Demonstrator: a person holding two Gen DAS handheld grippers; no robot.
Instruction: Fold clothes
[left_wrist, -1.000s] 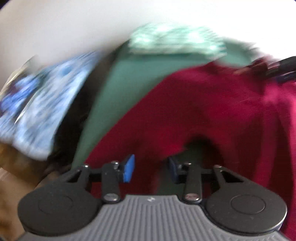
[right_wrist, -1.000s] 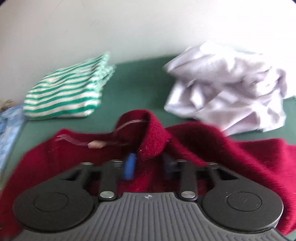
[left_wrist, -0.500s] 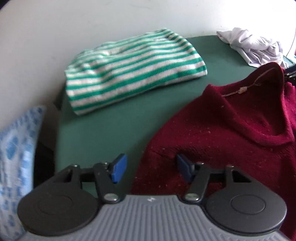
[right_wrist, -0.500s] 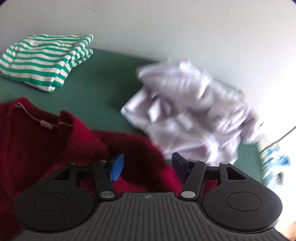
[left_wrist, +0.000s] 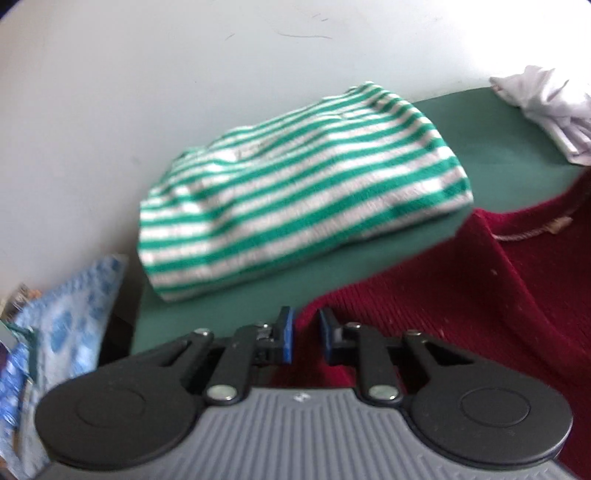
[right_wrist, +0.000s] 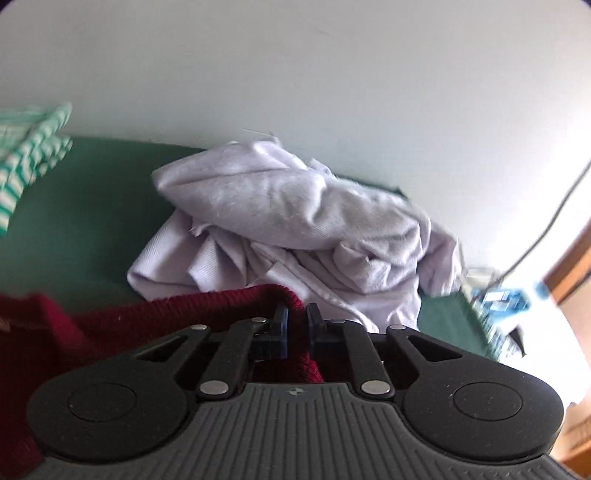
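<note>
- Take the green table surface (left_wrist: 509, 147) as your landmark; everything here is placed against it. The red knit sweater (left_wrist: 461, 314) covers its near side, spread out but not yet folded, with the neckline and its label cord toward the far right in the left wrist view.
- Behind the sweater, at the table's far left against the wall, the green-and-white striped garment (left_wrist: 295, 206) lies already folded. At the far right sits the crumpled pale lilac garment (right_wrist: 295, 221), which looks like it is waiting its turn.
- Your left gripper (left_wrist: 306, 334) is at the sweater's left edge, where the knit meets bare green. Its jaws are closing – the red edge lies between the blue pads, but a gap shows on both sides, so it is not yet pinched.
- Your right gripper (right_wrist: 296, 330) is at the opposite, lilac-side edge, jaws closing with a raised ridge of red knit pressed between them (that one reads as a real grip).
- What the coming move turns on: the sweater runs lengthwise between your two grippers, each at one end – neither is nearer, so both edges would have to travel together. Make sure the left pinch is firm before lifting, or that side may slip out.
</note>
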